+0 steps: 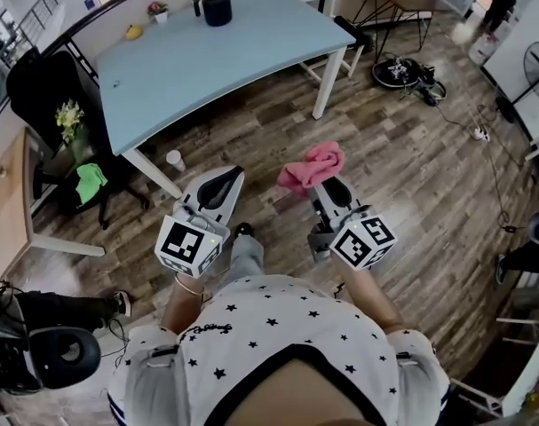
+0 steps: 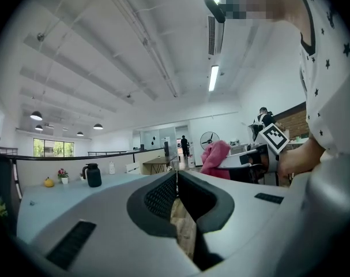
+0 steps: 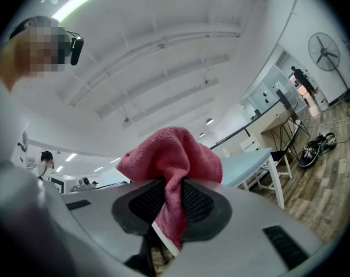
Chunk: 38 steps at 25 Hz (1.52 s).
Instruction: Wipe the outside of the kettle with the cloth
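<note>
Wood floor (image 1: 402,176) underfoot, standing well apart from surface (image 1: 207,60) bearing kettle (image 1: 217,5). Pinching pink cloth (image 1: 312,167) in right claw (image 1: 329,186); holding left claw (image 2: 176,178) pressed together.

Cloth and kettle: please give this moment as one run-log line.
right gripper: shut on pink cloth | left gripper: shut, empty | black kettle: on blue table, untouched | wiping: not yet begun
</note>
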### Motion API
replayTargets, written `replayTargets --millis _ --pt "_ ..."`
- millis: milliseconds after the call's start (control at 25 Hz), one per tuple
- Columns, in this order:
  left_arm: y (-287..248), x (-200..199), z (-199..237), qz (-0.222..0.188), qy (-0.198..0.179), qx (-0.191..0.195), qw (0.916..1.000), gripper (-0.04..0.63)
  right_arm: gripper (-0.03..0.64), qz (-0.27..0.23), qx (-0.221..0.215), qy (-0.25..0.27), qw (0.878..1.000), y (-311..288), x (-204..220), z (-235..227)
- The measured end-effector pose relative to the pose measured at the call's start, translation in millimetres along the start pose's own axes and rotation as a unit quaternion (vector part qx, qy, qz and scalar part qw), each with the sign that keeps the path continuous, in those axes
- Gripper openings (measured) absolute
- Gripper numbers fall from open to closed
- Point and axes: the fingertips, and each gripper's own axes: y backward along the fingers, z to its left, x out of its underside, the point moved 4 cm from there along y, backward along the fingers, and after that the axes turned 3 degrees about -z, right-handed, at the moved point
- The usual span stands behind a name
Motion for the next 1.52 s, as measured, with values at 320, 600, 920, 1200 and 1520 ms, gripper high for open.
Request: replayTargets --millis 320,600,920,1200,1520 --pt "-32 5 57 -0.001 0.007 0.004 1.0000 0.031 0.077 0.001 0.007 0.003 1.000 -61 -6 -18" --pt "-55 6 107 -0.002 0.013 0.006 0.9999 0.031 0.077 0.006 0.016 0.006 1.000 -111 -10 -31" --pt "-75 10 161 -0.001 0.018 0.012 0.9998 0.031 0.077 0.013 0.027 0.007 1.000 -162 -10 -41" --pt "-92 18 199 -0.004 0.025 0.022 0.9994 0.031 0.077 0.017 0.040 0.011 0.999 -198 -6 -48" --pt "-102 21 244 -0.011 0.021 0.015 0.9996 0.031 0.077 0.018 0.036 0.016 0.999 -246 -2 -54"
